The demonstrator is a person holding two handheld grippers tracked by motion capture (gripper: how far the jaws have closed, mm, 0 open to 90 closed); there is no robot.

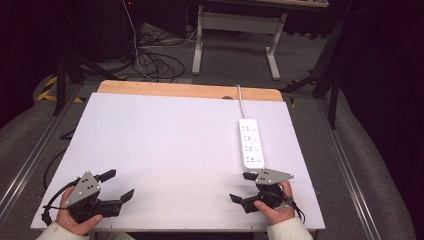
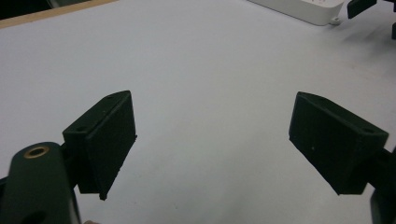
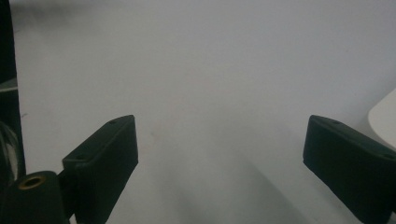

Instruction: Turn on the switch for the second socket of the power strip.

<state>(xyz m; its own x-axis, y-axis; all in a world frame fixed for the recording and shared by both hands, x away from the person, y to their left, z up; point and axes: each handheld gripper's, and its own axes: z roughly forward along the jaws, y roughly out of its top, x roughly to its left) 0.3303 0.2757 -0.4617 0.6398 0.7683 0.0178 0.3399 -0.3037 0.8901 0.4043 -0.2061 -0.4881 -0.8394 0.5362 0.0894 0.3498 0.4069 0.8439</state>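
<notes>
A white power strip [image 1: 251, 143] lies on the right half of the white table [image 1: 165, 140], its cord running off toward the far edge. My left gripper [image 1: 119, 184] rests near the front left corner, held in a hand, jaws spread wide with nothing between them. In the left gripper view the left gripper [image 2: 212, 116] is open over bare table, with the power strip [image 2: 303, 7] at the top right. My right gripper [image 1: 241, 187] sits just in front of the strip's near end, also open and empty. In the right gripper view the right gripper [image 3: 219, 135] is open, with the strip's corner [image 3: 385, 116] at the right.
A wooden strip [image 1: 190, 90] borders the table's far edge. Beyond it are floor cables [image 1: 155, 62] and the white legs of another table [image 1: 235, 40]. Metal rails [image 1: 30, 160] run along both sides of the table.
</notes>
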